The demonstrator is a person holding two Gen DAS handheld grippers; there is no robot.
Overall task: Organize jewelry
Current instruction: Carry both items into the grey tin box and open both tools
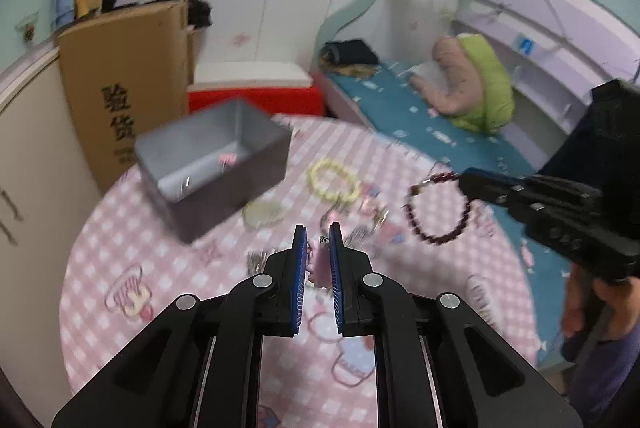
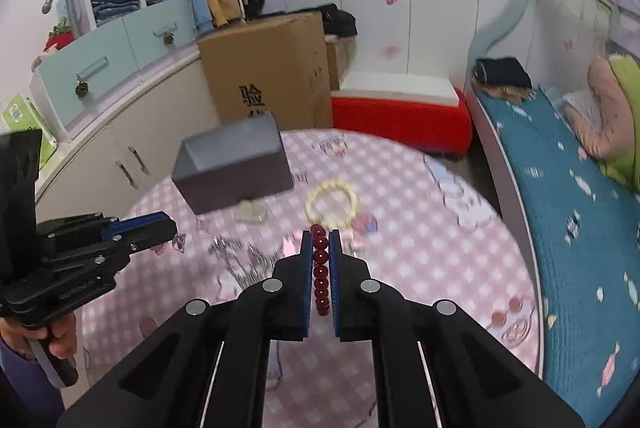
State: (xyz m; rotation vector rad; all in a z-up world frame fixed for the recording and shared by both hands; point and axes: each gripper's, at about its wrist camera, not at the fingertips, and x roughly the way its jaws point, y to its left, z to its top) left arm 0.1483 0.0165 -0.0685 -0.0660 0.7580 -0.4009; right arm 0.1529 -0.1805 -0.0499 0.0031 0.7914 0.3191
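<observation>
My left gripper [image 1: 318, 234] is shut on a small pink charm [image 1: 319, 262] and holds it above the round pink checked table [image 1: 140, 252]. My right gripper [image 2: 321, 238] is shut on a dark red bead bracelet [image 2: 321, 268], which hangs in the air in the left wrist view [image 1: 436, 209]. A grey open box [image 1: 212, 163] stands at the far left of the table, with something pink inside. It also shows in the right wrist view [image 2: 236, 167]. A yellow bead bracelet [image 1: 334, 181] lies right of the box, with silvery jewelry [image 1: 260, 258] and a pale round piece [image 1: 264, 214] nearby.
A large cardboard box [image 2: 272, 67] and a red and white box [image 2: 400, 107] stand behind the table. A bed with a blue sheet [image 2: 560, 211] runs along the right. Cabinets [image 2: 120, 147] stand at the left.
</observation>
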